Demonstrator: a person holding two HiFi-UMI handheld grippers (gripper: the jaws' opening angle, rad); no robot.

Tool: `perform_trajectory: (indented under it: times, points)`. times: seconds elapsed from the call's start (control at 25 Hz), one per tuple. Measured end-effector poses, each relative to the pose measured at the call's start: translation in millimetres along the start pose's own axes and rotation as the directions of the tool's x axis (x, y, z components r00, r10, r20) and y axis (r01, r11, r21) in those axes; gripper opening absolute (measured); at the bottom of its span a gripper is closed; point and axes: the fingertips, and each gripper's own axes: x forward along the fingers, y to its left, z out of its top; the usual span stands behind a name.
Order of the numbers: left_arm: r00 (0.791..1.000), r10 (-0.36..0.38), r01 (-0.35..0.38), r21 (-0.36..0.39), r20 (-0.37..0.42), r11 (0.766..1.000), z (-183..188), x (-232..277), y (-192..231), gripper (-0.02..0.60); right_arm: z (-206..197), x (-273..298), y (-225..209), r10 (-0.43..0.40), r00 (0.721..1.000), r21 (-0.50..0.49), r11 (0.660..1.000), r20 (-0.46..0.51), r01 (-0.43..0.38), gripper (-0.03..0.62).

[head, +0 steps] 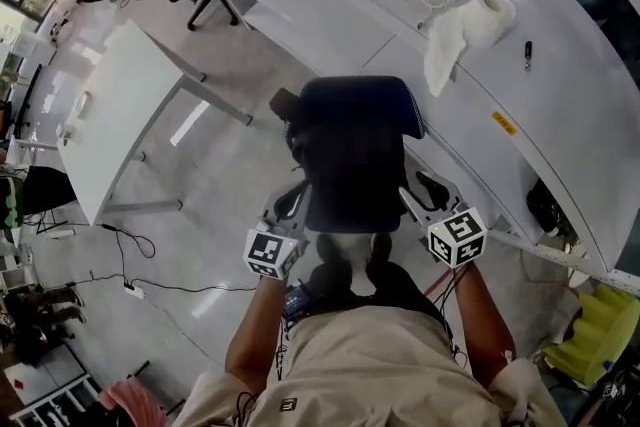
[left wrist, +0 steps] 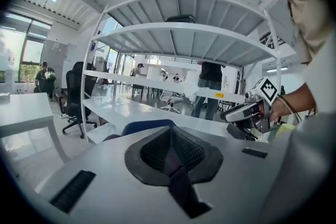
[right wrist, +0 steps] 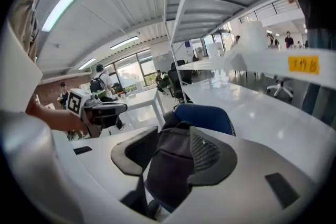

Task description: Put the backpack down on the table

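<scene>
Left gripper [left wrist: 170, 150] pinches a strap [left wrist: 181, 186], right gripper [right wrist: 173, 139] hangs half-open round another; backpack [head: 355, 150] may swing past table [head: 560, 105] at 1 o'clock

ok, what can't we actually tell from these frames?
- Head view: the backpack hides its own underside, so contact with the table is unknown.
- Head view: the small dark item on the table is too small to identify.
- Left gripper view: the left gripper has its jaws shut, and they block most of the backpack.
- Right gripper view: the print on the yellow label is blurred.
</scene>
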Motion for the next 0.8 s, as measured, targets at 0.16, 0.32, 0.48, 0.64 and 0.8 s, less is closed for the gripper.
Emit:
perform_trajectory:
  times: [0.16,0.32,0.48,0.64,0.8]
  points:
    - [0.998,0.008,-0.013,-0.095,-0.055,0.995,-48.1,30.7,16.1,0.017,-37.5,41.4,-32.6,0.049,0.998,0.029,0.998,-0.043,-0.048,0.218]
    - [0.993,0.046,-0.066,-0.189,-0.107,0.980,-99.9,57.5,43.6,0.180,-73.6,79.3,-66.0,0.053,0.996,0.113,0.993,-0.072,-0.045,0.247]
    - [0.985,0.082,-0.122,-0.283,-0.149,0.951,-145.4,73.9,70.0,0.216,-118.6,106.8,-91.8,0.050,0.992,0.215,0.976,-0.120,-0.024,0.259]
    - [0.977,0.096,-0.152,-0.300,-0.191,0.942,-183.6,90.4,90.1,0.232,-153.7,130.1,-104.3,0.071,0.987,0.264,0.964,-0.147,-0.030,0.262]
    - [0.971,0.084,-0.151,-0.304,-0.222,0.941,-216.6,100.4,101.9,0.243,-182.4,151.0,-107.3,0.084,0.983,0.286,0.958,-0.165,-0.034,0.262]
